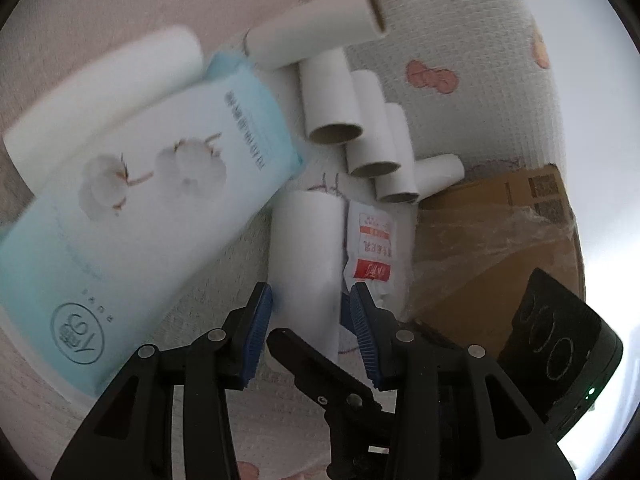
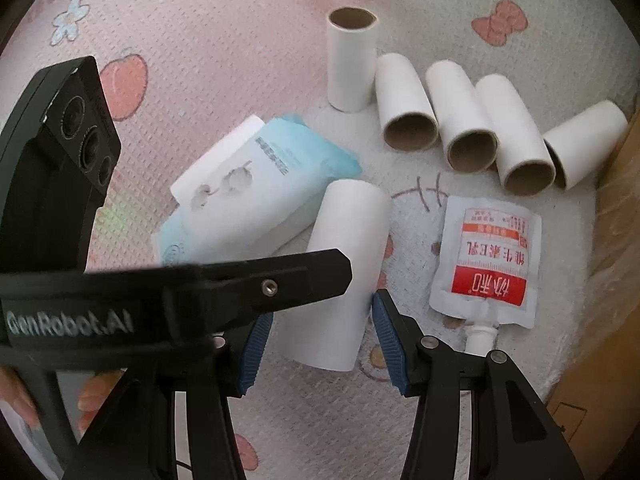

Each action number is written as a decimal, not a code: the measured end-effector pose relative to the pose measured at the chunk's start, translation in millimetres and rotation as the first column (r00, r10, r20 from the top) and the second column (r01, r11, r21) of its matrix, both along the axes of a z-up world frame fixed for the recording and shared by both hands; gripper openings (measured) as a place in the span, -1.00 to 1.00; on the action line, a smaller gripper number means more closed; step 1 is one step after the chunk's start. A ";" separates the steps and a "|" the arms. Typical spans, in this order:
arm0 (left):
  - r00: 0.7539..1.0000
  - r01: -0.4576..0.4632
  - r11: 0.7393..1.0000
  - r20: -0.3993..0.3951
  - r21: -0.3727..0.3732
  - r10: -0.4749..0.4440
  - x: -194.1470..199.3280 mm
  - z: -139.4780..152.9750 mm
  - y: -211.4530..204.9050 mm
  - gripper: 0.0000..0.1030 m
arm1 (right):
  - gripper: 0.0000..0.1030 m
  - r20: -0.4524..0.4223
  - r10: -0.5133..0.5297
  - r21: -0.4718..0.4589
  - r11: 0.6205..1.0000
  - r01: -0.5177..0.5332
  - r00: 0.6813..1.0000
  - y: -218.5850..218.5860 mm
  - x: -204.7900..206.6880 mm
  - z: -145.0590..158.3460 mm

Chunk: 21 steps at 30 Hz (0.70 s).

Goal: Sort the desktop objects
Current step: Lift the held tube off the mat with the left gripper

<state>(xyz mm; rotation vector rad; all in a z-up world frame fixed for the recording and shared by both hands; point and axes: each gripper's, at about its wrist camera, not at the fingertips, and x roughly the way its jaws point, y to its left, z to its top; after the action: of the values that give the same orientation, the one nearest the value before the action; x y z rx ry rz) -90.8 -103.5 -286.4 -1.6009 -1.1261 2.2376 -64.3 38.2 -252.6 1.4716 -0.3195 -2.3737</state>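
1. As the sorting of the desk reaches what looks like its middle stage, five cardboard tubes (image 2: pixel 460 120) lie side by side in a row that ends just beside the cardboard box (image 2: pixel 616 220). That part of the job appears done.
2. The step in hand appears to be the white roll (image 2: pixel 344 240). It lies farther from the box than the tubes do, and the right gripper (image 2: pixel 322 312) is closed on its near end, a blue pad on either side.
3. The left gripper (image 1: pixel 311 290) reaches over the same roll. The roll runs between its jaws, but whether its pads press on it cannot be told, since one finger of each gripper crosses the other's view.
4. Two items seem to be still unsorted. A red-and-white spouted pouch (image 2: pixel 488 256) lies flat between the roll and the box. A blue-and-white tissue pack (image 2: pixel 256 184) lies on the far side of the roll from the box, touching or nearly touching it.
5. Everything rests on the desk's printed cover (image 2: pixel 200 60). By this reading, the roll has yet to be given a place, with the pouch and pack to follow. Where they belong cannot be told.
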 end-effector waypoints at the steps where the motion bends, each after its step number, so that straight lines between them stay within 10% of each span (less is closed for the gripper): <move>1: 1.000 -0.003 1.000 0.008 0.005 0.003 -0.9 -2.2 0.5 -0.14 | -0.07 0.006 -0.006 -0.003 1.000 0.006 1.000 1.0 0.0 -1.5; 21: 0.962 0.036 0.982 -0.260 -0.183 -0.084 21.0 73.1 24.1 -0.14 | -0.08 -0.120 -0.040 -0.059 0.998 0.033 0.992 -0.1 19.2 46.0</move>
<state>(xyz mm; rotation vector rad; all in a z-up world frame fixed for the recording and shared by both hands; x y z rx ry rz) -69.7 -79.4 -213.4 -1.3152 -0.8179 2.4789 -45.1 38.1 -206.6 1.3001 -0.3830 -2.4488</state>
